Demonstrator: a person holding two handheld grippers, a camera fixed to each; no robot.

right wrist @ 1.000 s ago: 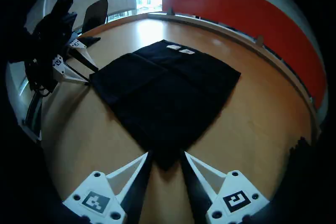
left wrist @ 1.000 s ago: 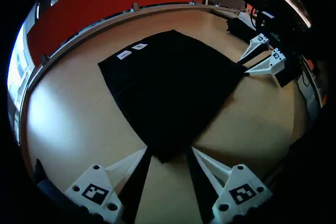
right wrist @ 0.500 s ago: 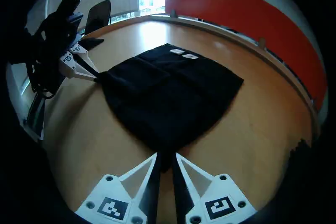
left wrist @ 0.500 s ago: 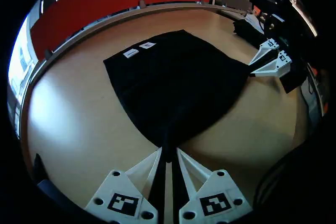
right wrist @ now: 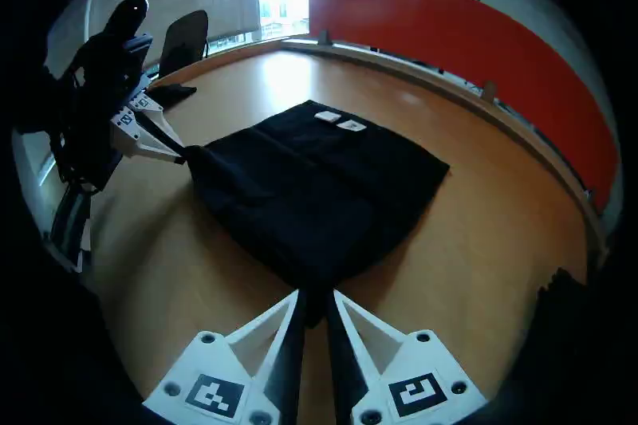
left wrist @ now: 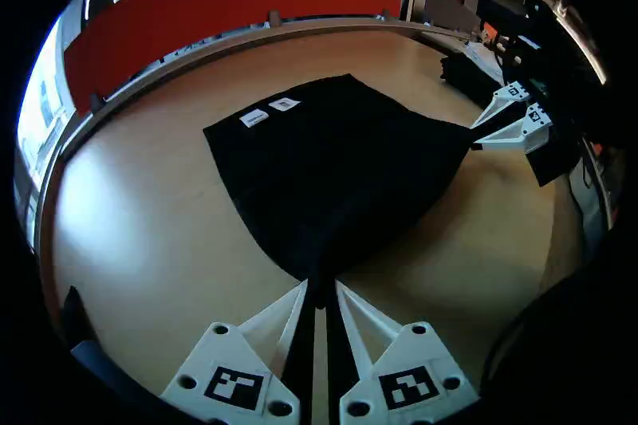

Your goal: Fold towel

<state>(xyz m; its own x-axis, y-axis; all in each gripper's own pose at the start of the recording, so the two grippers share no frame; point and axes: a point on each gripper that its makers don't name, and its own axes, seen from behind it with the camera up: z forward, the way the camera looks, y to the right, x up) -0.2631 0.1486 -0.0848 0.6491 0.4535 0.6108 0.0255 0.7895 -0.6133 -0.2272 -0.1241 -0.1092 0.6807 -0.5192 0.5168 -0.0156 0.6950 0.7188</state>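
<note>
Left gripper (left wrist: 320, 288) fingers drawn together, clamped on one corner of the towel (left wrist: 343, 162). Right gripper (right wrist: 315, 299) same: fingers nearly closed w/ black cloth pinched btw them at the neighbouring corner. In left gripper view the right gripper sits well off to the right, tips at that other corner; in right gripper view the left gripper is at far left, doing the same. Why held so, my read: two adjacent corners gripped at once so the whole edge btw them can be carried as one toward the opposite edge, so the fold comes out square w/o bunching. Edge btw the grippers looks taut and raised a bit off the table (left wrist: 143, 210). Cloth near each pinch tents up w/ creases fanning out from the tips; rest of towel lies flat on the wood. Towel: black, roughly square, matte, soft-looking. Prob already folded at least once, judging by a faint step line across it in right gripper view, not sure. Two small white tags (left wrist: 269, 111) side by side near the far edge, text too small to tell. Towel sits mid-table, well apart from the curved table rim and the red panel (left wrist: 223, 2) behind it; chair (right wrist: 182, 38) beyond the table. Fold itself not yet done.
</note>
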